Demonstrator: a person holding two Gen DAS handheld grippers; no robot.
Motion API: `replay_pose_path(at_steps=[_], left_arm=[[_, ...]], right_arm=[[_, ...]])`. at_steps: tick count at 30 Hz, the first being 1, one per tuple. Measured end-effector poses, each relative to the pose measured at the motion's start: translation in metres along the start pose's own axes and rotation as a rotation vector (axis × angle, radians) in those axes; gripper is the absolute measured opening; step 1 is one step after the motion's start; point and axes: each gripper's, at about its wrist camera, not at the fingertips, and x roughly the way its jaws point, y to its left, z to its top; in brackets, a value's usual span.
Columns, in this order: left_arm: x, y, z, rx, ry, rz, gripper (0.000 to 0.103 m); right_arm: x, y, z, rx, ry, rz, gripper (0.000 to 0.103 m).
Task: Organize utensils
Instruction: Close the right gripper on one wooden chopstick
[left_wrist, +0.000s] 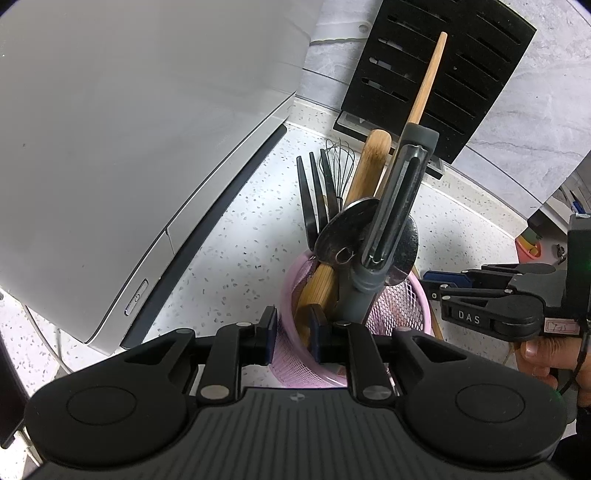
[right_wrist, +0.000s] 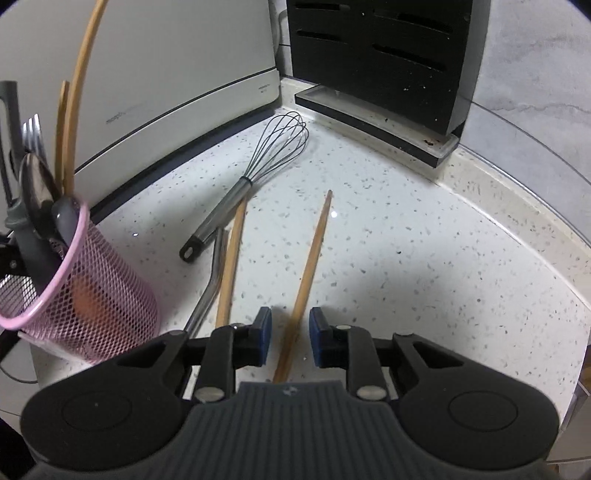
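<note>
The left gripper (left_wrist: 293, 332) has its jaws drawn in narrow across the near rim of the pink mesh holder (left_wrist: 295, 354), one blue pad outside the wall and one inside, pressing on it. The right gripper (right_wrist: 290, 338) has its jaws set a little apart, straddling a wooden chopstick (right_wrist: 306, 280) that lies flat on the counter; a gap shows on each side of the stick, so the pads do not press on it. In the left wrist view the right gripper's side bears the letters "DAS" in white, and a hand (left_wrist: 546, 354) grips its handle. The holder stands on the speckled white countertop (right_wrist: 406, 258), just in front of a white appliance (right_wrist: 166, 74) whose face carries small grey lettering too blurred to read and, in the left wrist view, a power-symbol button (left_wrist: 136, 297). Inside the holder stand a grey peeler (left_wrist: 391, 218), a round steel wheel cutter (left_wrist: 365, 236), a bamboo handle (left_wrist: 354, 206), a black fork-like tool (left_wrist: 312, 192) and a long thin wooden handle (left_wrist: 428, 81). Right of the holder on the counter lie a wire whisk (right_wrist: 255, 173), a bent steel handle (right_wrist: 210, 280) and a second chopstick (right_wrist: 231, 266), with the straddled chopstick farther right. Behind them, beyond the holder, stands a black slotted knife block (right_wrist: 376, 55) on a tray.
</note>
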Motion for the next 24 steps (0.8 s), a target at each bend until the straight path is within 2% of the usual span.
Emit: replay_pose_path(at_steps=[8,14,19,24], left_arm=[[0.0,-0.001,0.0,0.0,-0.001,0.005,0.02],[0.001,0.0,0.0,-0.002,0.002,0.002,0.02],[0.001,0.0,0.0,-0.003,0.003,0.002,0.021],[0.001,0.0,0.0,-0.005,0.003,0.004,0.02]], right_arm=[[0.006,0.001,0.008,-0.014,0.0,-0.012,0.015],[0.011,0.008,0.017,-0.072,0.052,-0.041,0.015],[0.012,0.006,0.021,-0.066,0.068,-0.053,0.002],[0.012,0.004,0.021,-0.068,0.064,-0.048,0.001]])
